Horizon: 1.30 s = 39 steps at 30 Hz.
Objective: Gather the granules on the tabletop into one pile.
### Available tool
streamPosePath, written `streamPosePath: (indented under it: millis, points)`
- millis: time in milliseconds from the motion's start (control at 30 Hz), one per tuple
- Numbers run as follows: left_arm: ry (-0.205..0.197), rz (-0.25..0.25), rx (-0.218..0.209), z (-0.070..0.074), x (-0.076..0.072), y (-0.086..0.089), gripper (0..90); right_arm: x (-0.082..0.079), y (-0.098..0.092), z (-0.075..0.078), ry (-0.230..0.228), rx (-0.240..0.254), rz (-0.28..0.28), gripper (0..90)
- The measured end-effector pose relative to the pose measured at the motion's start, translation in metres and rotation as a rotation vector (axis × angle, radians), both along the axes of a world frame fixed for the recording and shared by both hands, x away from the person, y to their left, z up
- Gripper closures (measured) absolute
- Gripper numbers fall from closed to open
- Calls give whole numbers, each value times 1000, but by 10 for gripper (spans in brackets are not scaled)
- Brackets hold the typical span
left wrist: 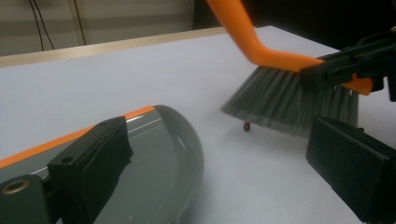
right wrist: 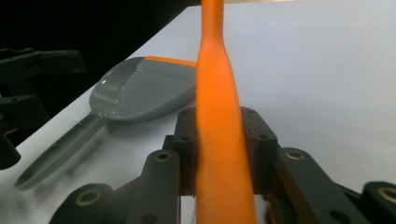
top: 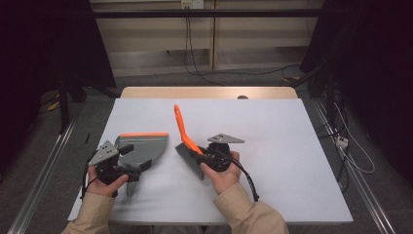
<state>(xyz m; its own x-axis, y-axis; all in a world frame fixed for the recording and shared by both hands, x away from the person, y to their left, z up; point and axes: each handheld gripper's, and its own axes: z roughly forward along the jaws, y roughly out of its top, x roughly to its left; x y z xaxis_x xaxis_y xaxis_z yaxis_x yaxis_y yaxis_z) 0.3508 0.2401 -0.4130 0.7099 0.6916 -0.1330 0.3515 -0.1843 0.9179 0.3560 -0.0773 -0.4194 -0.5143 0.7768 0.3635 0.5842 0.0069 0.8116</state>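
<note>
A grey dustpan (top: 144,146) with an orange front edge lies flat on the white table (top: 277,122), its handle pointing toward the table's near edge. My left gripper (top: 131,164) hovers at its near side, jaws wide apart, one jaw over the pan (left wrist: 159,154) and the other beyond its rim. My right gripper (top: 200,154) is shut on the orange handle of a hand brush (top: 181,127). The grey bristles (left wrist: 280,100) point down just right of the pan. In the right gripper view the handle (right wrist: 217,93) runs up between the pads. A tiny dark red bit (left wrist: 246,126) lies under the bristles.
A wooden strip (top: 209,92) borders the table's far edge. Cables (top: 350,151) lie on the floor to the right, and metal rails run along both sides. White surface stretches right of and beyond the brush.
</note>
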Motion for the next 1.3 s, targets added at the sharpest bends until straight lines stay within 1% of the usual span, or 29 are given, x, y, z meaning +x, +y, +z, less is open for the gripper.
streamPosePath:
  millis: [67, 167, 267, 300, 367, 433, 533, 667, 833, 1000, 1300]
  points:
    - [-2, 0, 1, 0, 0, 1, 61, 5, 10, -4, 11, 6, 8, 713]
    - [-3, 4, -4, 0, 0, 2, 61, 13, 22, -10, 34, 12, 7, 713]
    - [-4, 4, -6, 0, 1, 2, 61, 18, 27, -18, 61, -17, -8, 713]
    - [-4, 4, -5, 0, 1, 2, 61, 18, 26, -19, 56, -34, -25, 712]
    - [-4, 1, -2, 0, 1, 3, 61, 19, 20, -19, 87, -17, -34, 712]
    - [-2, 3, -3, 0, 0, 2, 61, 17, 14, -19, 87, -33, -45, 711]
    - [-4, 3, 3, 0, 0, 3, 61, 13, 4, -20, 96, -20, -66, 711]
    - [-6, 5, 1, 1, 0, 0, 61, 6, -10, -22, 113, 0, -95, 710]
    - [-6, 0, 6, 0, 0, -1, 61, -1, -24, -22, 123, 6, -120, 710]
    - [-7, 0, 6, 1, -1, -1, 61, -6, -37, -21, 132, 0, -144, 710]
    - [-9, 0, 3, 1, -1, -1, 61, -13, -53, -18, 122, -33, -156, 710]
